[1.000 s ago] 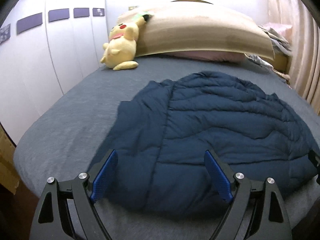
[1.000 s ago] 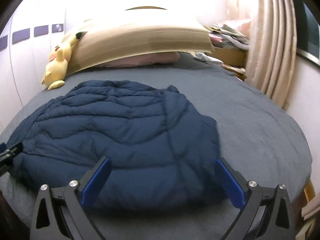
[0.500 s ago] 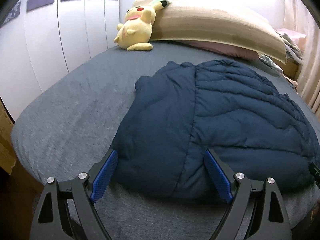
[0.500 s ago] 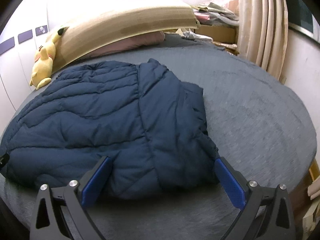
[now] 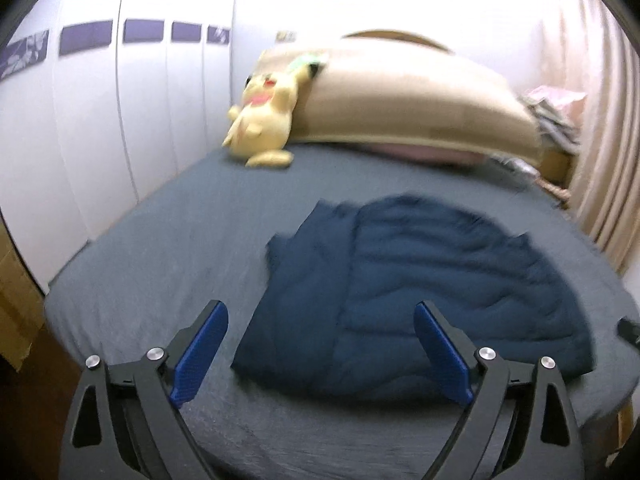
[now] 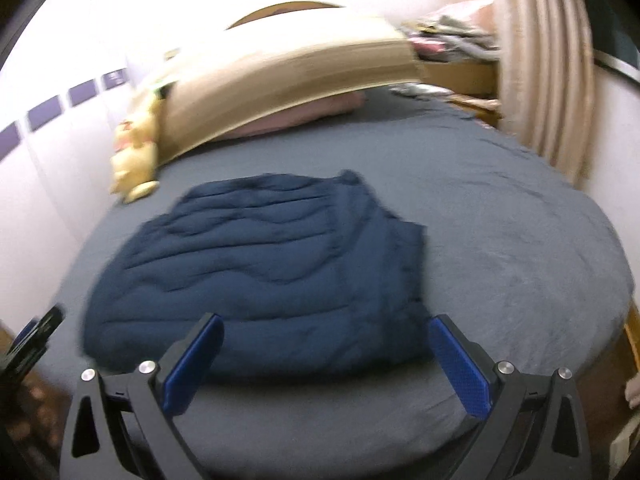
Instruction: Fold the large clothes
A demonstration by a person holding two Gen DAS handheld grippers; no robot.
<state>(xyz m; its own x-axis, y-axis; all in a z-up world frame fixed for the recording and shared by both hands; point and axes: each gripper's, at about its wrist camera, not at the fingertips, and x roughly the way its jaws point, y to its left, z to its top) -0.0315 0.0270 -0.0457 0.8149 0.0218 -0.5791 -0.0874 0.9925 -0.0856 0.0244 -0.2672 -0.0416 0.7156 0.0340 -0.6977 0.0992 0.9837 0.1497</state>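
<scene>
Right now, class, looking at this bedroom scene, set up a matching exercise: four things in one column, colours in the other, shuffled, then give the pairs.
Things:
1. puffer jacket
2. plush toy
3. bed sheet
4. curtain

Colours:
A. grey
B. beige
C. navy blue
D. yellow

Pairs: 1-C, 2-D, 3-A, 4-B
</scene>
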